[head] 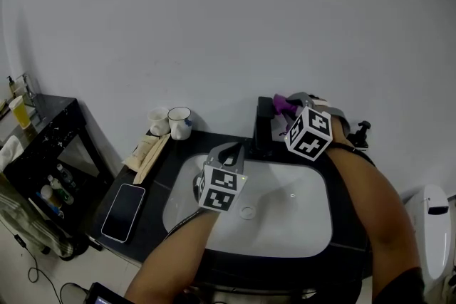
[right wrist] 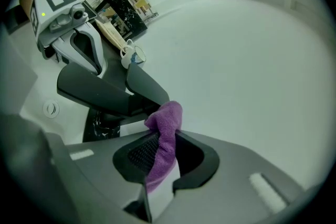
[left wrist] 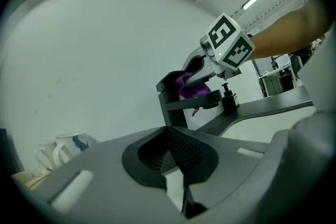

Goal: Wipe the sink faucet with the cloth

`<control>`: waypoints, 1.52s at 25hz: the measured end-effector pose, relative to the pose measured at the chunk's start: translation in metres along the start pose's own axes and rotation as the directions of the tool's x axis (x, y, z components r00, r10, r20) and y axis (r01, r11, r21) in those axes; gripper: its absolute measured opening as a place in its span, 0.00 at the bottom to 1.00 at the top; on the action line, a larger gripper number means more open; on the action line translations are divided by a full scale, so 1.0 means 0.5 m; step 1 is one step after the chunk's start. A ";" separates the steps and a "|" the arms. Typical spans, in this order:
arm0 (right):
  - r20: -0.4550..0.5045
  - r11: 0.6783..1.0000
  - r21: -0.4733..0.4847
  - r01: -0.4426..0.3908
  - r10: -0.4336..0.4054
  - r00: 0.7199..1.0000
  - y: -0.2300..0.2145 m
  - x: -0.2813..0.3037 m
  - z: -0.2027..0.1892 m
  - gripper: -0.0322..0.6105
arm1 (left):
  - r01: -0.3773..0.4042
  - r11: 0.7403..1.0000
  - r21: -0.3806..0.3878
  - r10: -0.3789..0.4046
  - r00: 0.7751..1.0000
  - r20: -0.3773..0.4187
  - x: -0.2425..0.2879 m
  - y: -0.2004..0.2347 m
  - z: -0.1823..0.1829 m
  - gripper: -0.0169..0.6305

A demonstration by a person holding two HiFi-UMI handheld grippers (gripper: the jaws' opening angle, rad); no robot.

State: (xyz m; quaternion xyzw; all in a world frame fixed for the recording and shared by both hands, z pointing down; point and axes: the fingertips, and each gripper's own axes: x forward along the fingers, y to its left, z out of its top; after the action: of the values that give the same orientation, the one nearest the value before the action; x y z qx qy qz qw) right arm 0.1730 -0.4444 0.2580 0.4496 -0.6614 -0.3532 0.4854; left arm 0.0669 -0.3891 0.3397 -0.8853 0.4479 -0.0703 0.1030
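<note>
A black faucet [head: 264,126] stands at the back rim of the white sink [head: 299,224]. My right gripper [head: 288,107] is shut on a purple cloth [head: 284,104] and holds it against the top of the faucet. In the right gripper view the cloth [right wrist: 165,139] hangs between the jaws, touching the faucet's spout [right wrist: 105,94]. My left gripper [head: 231,152] hovers over the basin in front of the faucet, shut and holding nothing. In the left gripper view, the faucet [left wrist: 176,101], the cloth [left wrist: 192,87] and the right gripper [left wrist: 202,68] lie ahead.
Two mugs [head: 172,122] and some packets [head: 147,152] stand on the black counter at the back left, with a phone [head: 123,211] nearer me. A black shelf unit [head: 43,146] is to the left, a toilet [head: 432,224] to the right. The wall rises right behind the faucet.
</note>
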 end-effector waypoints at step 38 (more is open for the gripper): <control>-0.020 0.960 -0.098 -0.262 0.261 0.965 0.303 0.054 -0.045 0.16 | -0.004 1.000 -0.001 0.004 1.000 0.007 0.001 0.007 0.003 0.05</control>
State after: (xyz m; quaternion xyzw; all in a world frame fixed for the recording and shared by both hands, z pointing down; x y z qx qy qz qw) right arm 0.1530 -0.4179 0.4098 0.3349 -0.6948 -0.3170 0.5520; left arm 0.0649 -0.3911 0.3373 -0.8846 0.4496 -0.0669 0.1045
